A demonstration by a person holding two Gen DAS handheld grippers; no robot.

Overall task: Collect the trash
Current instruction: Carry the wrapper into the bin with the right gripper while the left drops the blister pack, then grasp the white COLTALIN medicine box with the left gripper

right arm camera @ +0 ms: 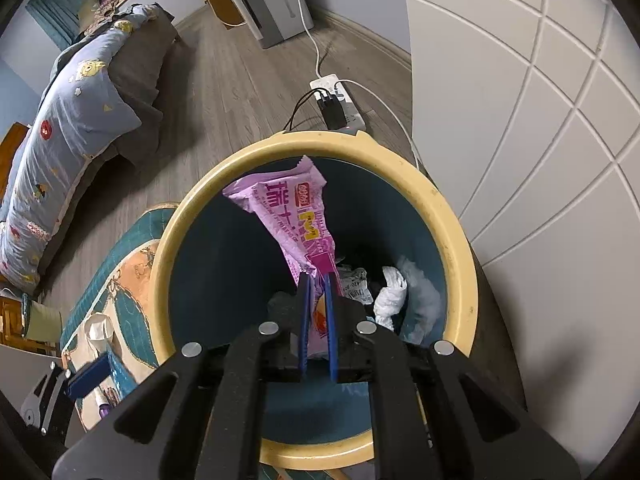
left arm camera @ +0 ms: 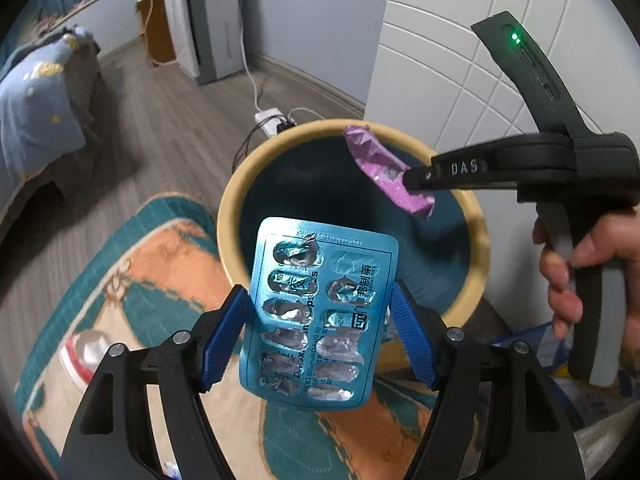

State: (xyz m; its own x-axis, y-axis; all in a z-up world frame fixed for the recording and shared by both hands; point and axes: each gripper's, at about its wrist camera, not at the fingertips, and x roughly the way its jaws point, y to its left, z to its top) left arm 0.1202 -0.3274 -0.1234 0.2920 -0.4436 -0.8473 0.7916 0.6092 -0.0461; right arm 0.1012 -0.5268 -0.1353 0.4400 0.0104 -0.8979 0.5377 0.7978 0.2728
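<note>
Purple wrapper (right arm camera: 298,220), teal blister pack (left arm camera: 316,316), yellow-rimmed dark blue bin (right arm camera: 456,236).

We see grey wood-look floor (right arm camera: 240,92) w/ a teal-orange patterned rug (left arm camera: 168,280) on it. White power strip (right arm camera: 340,100) lies near the white panelled wall (right arm camera: 520,120), black plugs in it. Bed w/ blue printed blanket (right arm camera: 76,120) at left. Grey-white cabinet (left arm camera: 204,20) at back, wooden box (left arm camera: 156,28) just beside it.
</note>
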